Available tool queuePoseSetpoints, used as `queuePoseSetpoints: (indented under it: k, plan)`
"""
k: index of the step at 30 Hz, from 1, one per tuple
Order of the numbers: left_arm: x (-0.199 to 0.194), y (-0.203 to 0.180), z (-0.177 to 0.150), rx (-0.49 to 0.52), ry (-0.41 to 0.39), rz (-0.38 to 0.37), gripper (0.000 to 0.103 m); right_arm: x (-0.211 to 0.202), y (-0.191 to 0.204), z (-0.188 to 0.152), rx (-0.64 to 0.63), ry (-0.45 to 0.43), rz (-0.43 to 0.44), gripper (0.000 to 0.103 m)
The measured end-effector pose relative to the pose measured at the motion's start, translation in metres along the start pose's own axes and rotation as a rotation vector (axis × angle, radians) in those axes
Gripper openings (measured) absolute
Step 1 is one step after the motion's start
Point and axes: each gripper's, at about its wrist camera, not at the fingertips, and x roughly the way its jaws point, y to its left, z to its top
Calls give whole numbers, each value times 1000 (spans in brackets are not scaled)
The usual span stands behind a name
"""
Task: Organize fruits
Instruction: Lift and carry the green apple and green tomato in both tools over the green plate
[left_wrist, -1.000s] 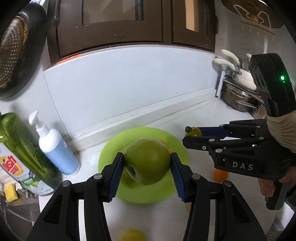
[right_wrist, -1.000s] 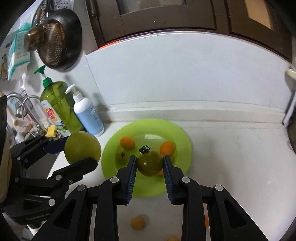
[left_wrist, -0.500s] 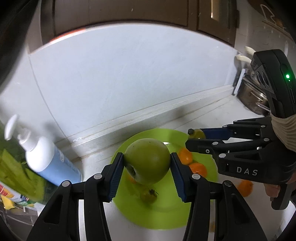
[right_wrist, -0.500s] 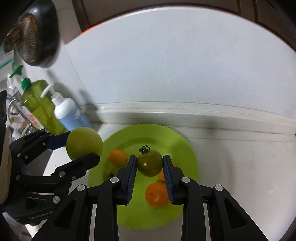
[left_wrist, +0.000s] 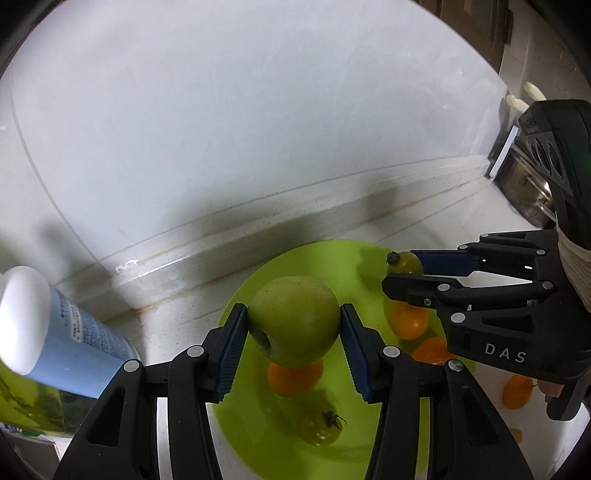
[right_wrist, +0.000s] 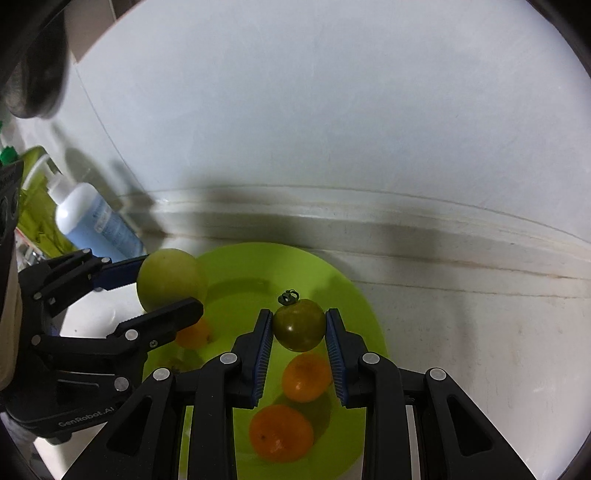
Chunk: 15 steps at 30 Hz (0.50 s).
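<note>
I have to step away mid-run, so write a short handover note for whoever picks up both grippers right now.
Left gripper: jaws shut on the green apple, held above the green plate.
Right gripper: jaws shut on the green tomato, also above the plate.
Done: three oranges and a small green tomato lie on the plate.
Left: set both held fruits down; an orange fruit sits on the counter beside the plate.

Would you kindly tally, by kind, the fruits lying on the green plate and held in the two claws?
Orange fruits on the plate: 3
Green tomatoes: 2, one on the plate, one in the right claw
Green apple, in the left claw: 1
Total: 6
</note>
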Motion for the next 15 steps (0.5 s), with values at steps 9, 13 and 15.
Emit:
queuePoseSetpoints:
  k: [9,13,15]
  plan:
    - [13,0,6,6,26,4,50,18,-4,2,6,41,4,30]
    - [19,-3,7,19,41,12,50,22,-4,3,1,47,2,30]
    - [21,-5,8,21,42,18,50,25,-3,3,-3,50,0,30]
